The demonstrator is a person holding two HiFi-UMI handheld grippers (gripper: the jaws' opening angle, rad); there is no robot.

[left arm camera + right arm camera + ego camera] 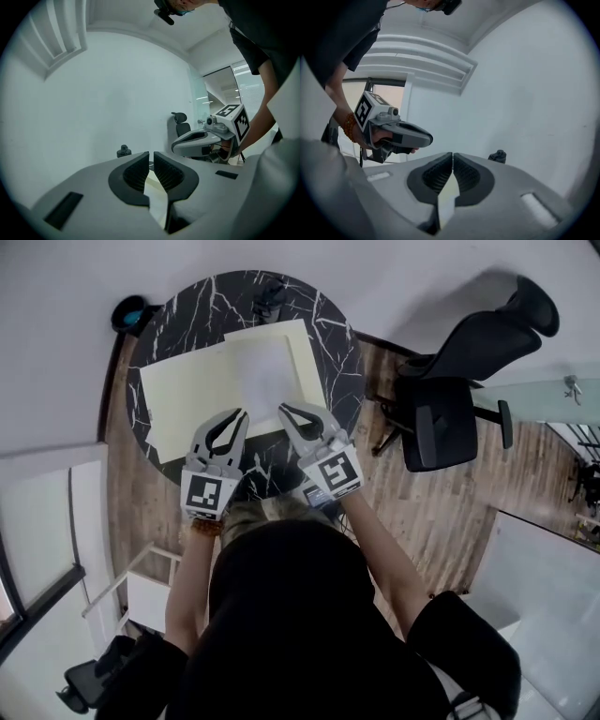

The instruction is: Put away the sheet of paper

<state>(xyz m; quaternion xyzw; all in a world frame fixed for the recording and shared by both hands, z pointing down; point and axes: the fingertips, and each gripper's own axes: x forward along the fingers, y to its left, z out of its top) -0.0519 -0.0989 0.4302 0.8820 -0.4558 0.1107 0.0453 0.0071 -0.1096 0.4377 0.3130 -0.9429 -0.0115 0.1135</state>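
Observation:
A white sheet of paper (pixel 262 371) lies on an open pale yellow folder (pixel 183 399) on the round black marble table (pixel 192 320). My left gripper (pixel 242 412) and right gripper (pixel 284 409) sit side by side at the sheet's near edge. In the left gripper view the left gripper (pixel 151 154) has its jaws almost together, with the pale sheet (pixel 157 199) pinched between them. In the right gripper view the right gripper (pixel 453 155) is shut on the same sheet (pixel 447 197). Each gripper view shows the other gripper close beside it.
A small black object (pixel 269 298) stands at the table's far edge. A black office chair (pixel 450 399) stands to the right on the wooden floor. A dark round item (pixel 128 313) lies on the floor at the table's far left. White walls surround the table.

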